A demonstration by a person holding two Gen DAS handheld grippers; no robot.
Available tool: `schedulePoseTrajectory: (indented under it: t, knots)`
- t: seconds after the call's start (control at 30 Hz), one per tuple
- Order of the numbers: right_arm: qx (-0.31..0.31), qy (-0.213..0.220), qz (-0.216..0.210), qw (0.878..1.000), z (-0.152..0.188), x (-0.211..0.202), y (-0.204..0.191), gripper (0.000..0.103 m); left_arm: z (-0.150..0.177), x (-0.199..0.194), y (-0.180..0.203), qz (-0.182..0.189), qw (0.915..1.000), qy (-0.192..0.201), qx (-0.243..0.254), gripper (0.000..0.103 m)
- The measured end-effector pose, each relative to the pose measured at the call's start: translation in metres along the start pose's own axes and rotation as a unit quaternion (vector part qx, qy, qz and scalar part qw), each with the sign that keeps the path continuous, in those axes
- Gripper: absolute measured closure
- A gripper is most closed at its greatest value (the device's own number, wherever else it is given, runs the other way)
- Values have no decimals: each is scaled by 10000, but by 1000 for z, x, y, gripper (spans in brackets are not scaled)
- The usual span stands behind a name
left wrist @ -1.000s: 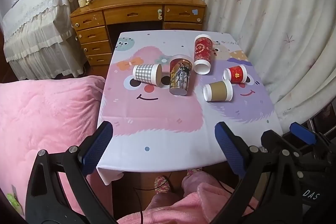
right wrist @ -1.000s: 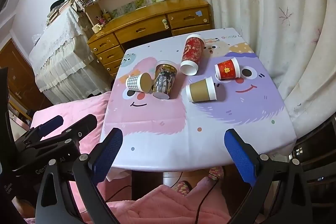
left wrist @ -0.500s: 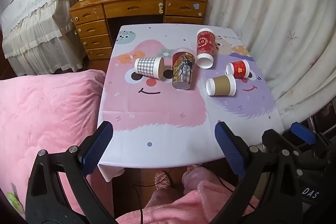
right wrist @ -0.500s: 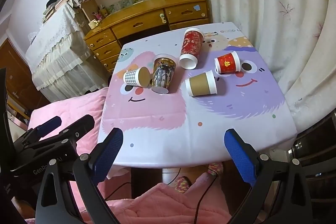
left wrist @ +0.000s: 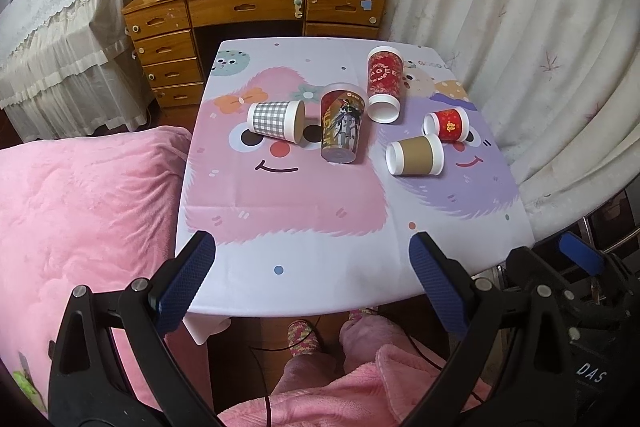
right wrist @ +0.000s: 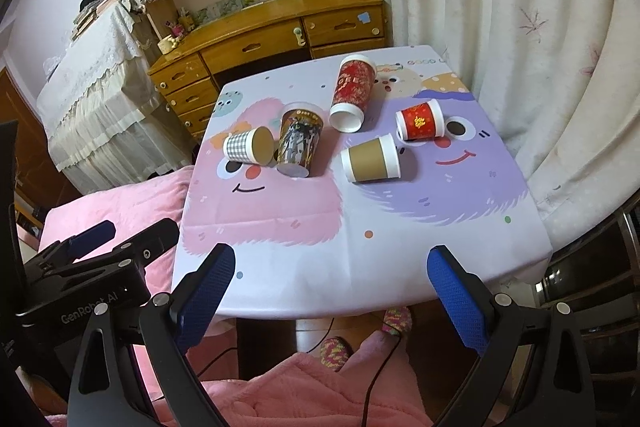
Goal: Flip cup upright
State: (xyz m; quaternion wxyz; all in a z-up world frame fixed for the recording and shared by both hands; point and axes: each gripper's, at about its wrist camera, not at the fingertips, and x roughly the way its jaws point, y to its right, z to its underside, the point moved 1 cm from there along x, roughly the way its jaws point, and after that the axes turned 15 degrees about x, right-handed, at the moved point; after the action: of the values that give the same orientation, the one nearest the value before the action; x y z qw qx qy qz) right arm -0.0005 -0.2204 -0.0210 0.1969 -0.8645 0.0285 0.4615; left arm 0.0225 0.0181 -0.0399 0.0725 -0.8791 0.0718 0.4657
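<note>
Five paper cups lie on their sides on the tabletop (left wrist: 312, 251), all in its far half, on a cartoon-printed cloth. Farthest left is the checked cup (left wrist: 275, 120) (right wrist: 248, 145), nearest the left edge, its open mouth turned right. Just beside that mouth lies the picture cup (left wrist: 342, 126) (right wrist: 299, 139), its wide mouth toward the far edge and its base toward the near edge; from the right wrist view the two look as if they touch, though I cannot tell for sure. Next comes the tall red cup (left wrist: 384, 83) (right wrist: 353, 91), closest to the far edge, with its white open end pointing to the near edge and lying close to the picture cup's rim. Nearer and to the right is the brown cup (left wrist: 416, 155) (right wrist: 372, 158), apart from the others. Last, toward the right edge, is the small red cup (left wrist: 447, 124) (right wrist: 420, 119), just beyond the brown cup.

The left gripper (left wrist: 312, 277) hangs over the near edge toward the left corner, its blue-padded fingers (left wrist: 186, 285) spread wide with nothing between them. The right gripper (right wrist: 330, 293) hangs over the same edge further right, fingers (right wrist: 456, 301) likewise wide apart and empty. Both are well apart from every cup.
</note>
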Motion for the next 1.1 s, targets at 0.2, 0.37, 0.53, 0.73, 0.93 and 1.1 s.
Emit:
schedulePoseTrajectory:
  t: [0.2,0.37,0.53,0.73,0.93,1.1]
  knots:
    - [92,48,-12,9999,-1,-6,3,4,-1,0,1,-30,10000,12,65,6]
    - [92,49,-33,9999,1,-6,0,4,0,-1,-1,-42,10000,7,80,6]
    - [68,15,-65,10000,4,-2,-4,5,2,-1,-1,-42,10000,16,82,6]
    - [70,-47,-37,10000,8,5,-11,6,7,0,-4,1,9999,1,136,6]
    - [251,-105,23,9996,7,10,-1,6,1,9,0,99,9996,-87,233,6]
    - [486,-216,112,9985,-2,19,18,6,-12,25,12,293,9986,-317,317,6]
